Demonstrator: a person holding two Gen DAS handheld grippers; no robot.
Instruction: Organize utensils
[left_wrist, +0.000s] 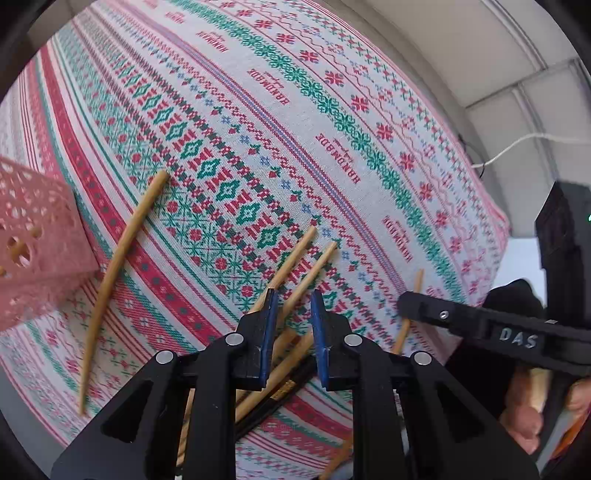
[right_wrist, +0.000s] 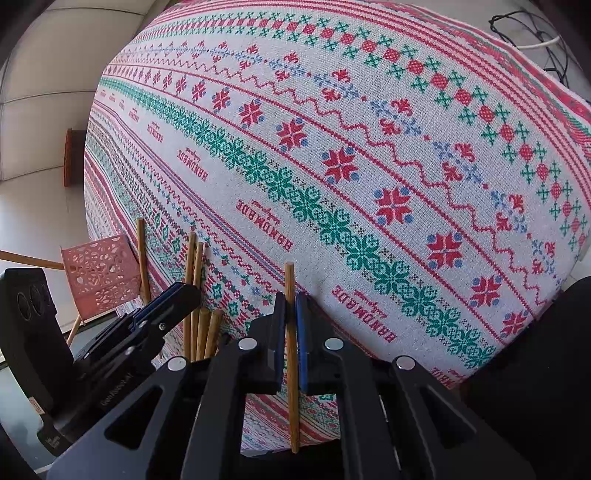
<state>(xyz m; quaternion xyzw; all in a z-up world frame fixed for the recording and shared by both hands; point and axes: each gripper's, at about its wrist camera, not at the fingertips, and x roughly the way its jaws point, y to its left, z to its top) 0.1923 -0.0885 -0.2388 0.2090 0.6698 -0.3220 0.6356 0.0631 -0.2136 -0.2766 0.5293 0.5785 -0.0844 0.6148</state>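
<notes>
Two tongs are at work here, one in each of your hands. Your right tongs (right_wrist: 290, 295) are clenched on one thin wooden chopstick (right_wrist: 291, 354), which runs straight up between the blue pads. Your left tongs (left_wrist: 293, 301) are released, with a gap between the blue pads and nothing squeezed. They point down over a small bunch of pale wooden chopsticks (left_wrist: 295, 266) that lie on the tabletop with its red, green and white patterned cloth (left_wrist: 332, 110).

It looks like you are in the middle of the job: picking up the sticks and putting them away. One long curved wooden stick (left_wrist: 118, 266) lies by itself near the pink plastic basket with little cut-out holes (left_wrist: 33, 236). The basket sits at the edge of the tabletop.

In the right wrist view, a stick pokes out of the basket on the far side, so it seems to hold at least one already. You cannot see down inside it, so how many are in there is hard to tell.

Next, you will likely carry the held stick over to the basket and drop it in, thin end first. Line it up with the opening before you let go. Then bring your left tongs lower around just one stick, so the others do not roll away.
</notes>
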